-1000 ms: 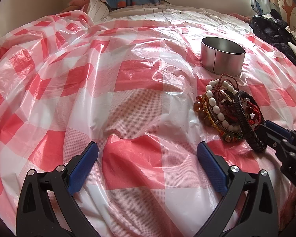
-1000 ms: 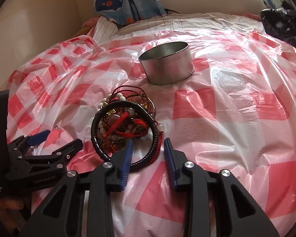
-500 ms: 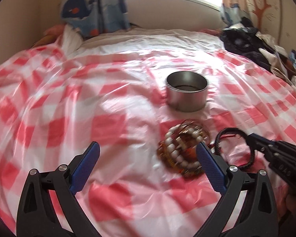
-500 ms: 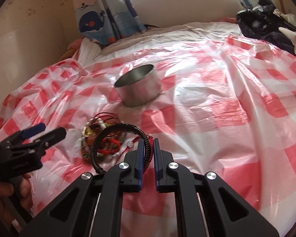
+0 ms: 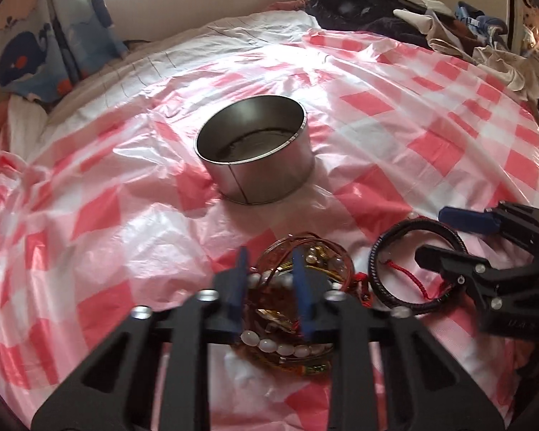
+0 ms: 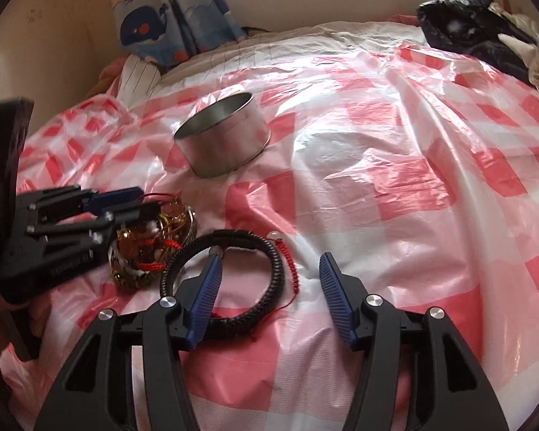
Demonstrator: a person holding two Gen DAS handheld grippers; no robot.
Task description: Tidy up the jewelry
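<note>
My left gripper [image 5: 269, 287] sits right over the pile of bracelets [image 5: 291, 327]. Its blue fingers [image 5: 300, 287] look part way in, with beads and wires between them, but the picture is blurry there. I think the jaws have shut. I cannot tell if they have really caught a bracelet.

The pile has white beads, brown beads and gold bits. It lies on the red and white sheet [image 5: 107, 215], near the edge closest to me.

My right gripper [image 6: 269, 301] is over the black bracelet [image 6: 230, 276]. Its jaws are opening. The left finger [image 6: 204, 301] pokes inside the black ring. The right finger stands outside it. So one side of the ring is between the fingers, but they do not press on it. The black bracelet lies flat on the sheet, just beside the pile. A thin red cord [image 6: 287, 262] lies against its far side and looks looped through the ring.

The tin [image 5: 257, 151] stands upright on the sheet, farther from me than the bracelets, about in the middle. It is open at the top, and I see no bracelets in it. It does not touch the bracelets.

A whale curtain [image 6: 154, 32] hangs by the far left corner. Dark clothes [image 5: 395, 10] are heaped at the far right corner.
</note>
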